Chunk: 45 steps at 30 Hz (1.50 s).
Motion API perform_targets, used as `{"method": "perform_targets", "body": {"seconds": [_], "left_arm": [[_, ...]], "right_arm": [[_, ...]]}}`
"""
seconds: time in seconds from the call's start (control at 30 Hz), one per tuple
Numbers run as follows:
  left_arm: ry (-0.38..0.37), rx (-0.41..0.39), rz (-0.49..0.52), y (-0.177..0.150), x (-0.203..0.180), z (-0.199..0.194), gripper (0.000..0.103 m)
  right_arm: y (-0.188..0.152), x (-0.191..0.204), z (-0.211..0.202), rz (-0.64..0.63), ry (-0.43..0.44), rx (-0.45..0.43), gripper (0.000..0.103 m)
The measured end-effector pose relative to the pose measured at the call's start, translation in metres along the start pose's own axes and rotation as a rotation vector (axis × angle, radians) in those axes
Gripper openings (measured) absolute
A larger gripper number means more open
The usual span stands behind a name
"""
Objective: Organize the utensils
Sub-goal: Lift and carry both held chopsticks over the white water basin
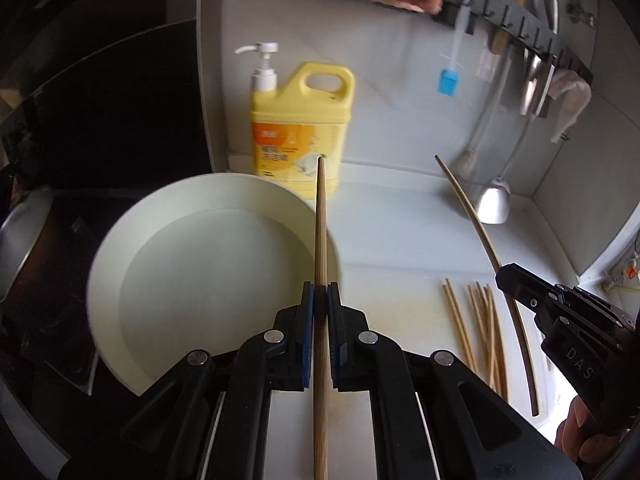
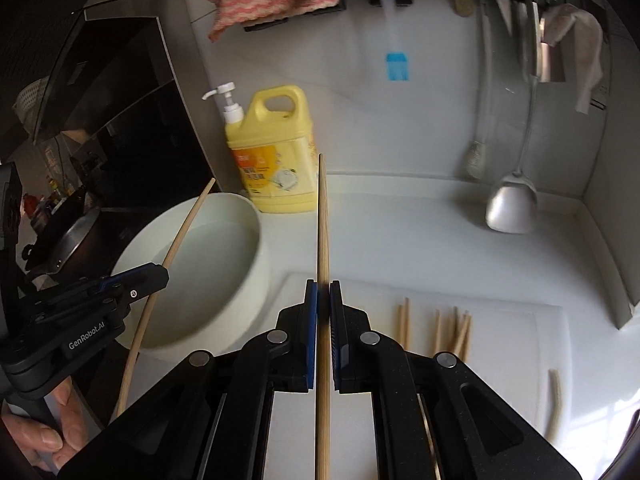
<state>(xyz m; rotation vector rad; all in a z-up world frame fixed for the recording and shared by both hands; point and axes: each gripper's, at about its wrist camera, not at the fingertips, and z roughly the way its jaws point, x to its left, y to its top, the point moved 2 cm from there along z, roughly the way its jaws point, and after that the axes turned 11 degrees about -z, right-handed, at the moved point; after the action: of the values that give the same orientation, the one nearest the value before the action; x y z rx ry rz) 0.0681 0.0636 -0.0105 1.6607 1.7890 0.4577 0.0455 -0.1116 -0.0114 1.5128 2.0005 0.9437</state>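
Note:
My left gripper (image 1: 320,294) is shut on a wooden chopstick (image 1: 321,224) that points forward over the rim of a white bowl (image 1: 120,264). My right gripper (image 2: 323,292) is shut on another wooden chopstick (image 2: 323,220), held above the white cutting board (image 2: 500,340). Each gripper shows in the other's view: the right one (image 1: 505,276) with its chopstick (image 1: 472,208), the left one (image 2: 160,274) with its chopstick (image 2: 176,244) over the bowl (image 2: 248,280). Several loose chopsticks (image 1: 480,328) lie on the board, also in the right wrist view (image 2: 452,332).
A yellow dish-soap jug (image 1: 298,128) with a pump stands behind the bowl. A wall rail (image 1: 520,28) holds a blue brush (image 1: 449,80), a metal ladle (image 1: 496,200) and cloths. A black stove and a pan (image 2: 76,240) are at the left.

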Motion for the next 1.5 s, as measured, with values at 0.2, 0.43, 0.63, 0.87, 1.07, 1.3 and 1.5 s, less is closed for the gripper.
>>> {"method": "perform_targets", "body": {"seconds": [0.2, 0.43, 0.63, 0.87, 1.07, 1.3, 1.5], "left_arm": [[0.088, -0.012, -0.057, 0.031, 0.073, 0.007, 0.007], [0.113, 0.031, -0.079, 0.047, 0.121, 0.041, 0.007], [0.094, 0.074, -0.088, 0.049, 0.136, 0.069, 0.007], [0.083, 0.122, -0.076, 0.047, 0.139, 0.098, 0.007], [0.081, 0.167, -0.077, 0.044, 0.147, 0.116, 0.007], [0.086, 0.213, -0.083, 0.042, 0.152, 0.132, 0.007], [0.109, 0.231, -0.075, 0.039, 0.152, 0.138, 0.008]], "right_arm": [[0.042, 0.063, 0.056, -0.039, 0.1, 0.004, 0.006], [0.062, 0.107, 0.12, -0.01, 0.163, 0.079, 0.006], [0.059, 0.12, 0.16, 0.03, 0.159, 0.159, 0.006], [0.049, 0.121, 0.186, 0.058, 0.127, 0.239, 0.006], [0.039, 0.121, 0.197, 0.072, 0.113, 0.289, 0.006], [0.033, 0.122, 0.204, 0.07, 0.097, 0.321, 0.006], [0.031, 0.124, 0.207, 0.053, 0.081, 0.336, 0.006]]}}
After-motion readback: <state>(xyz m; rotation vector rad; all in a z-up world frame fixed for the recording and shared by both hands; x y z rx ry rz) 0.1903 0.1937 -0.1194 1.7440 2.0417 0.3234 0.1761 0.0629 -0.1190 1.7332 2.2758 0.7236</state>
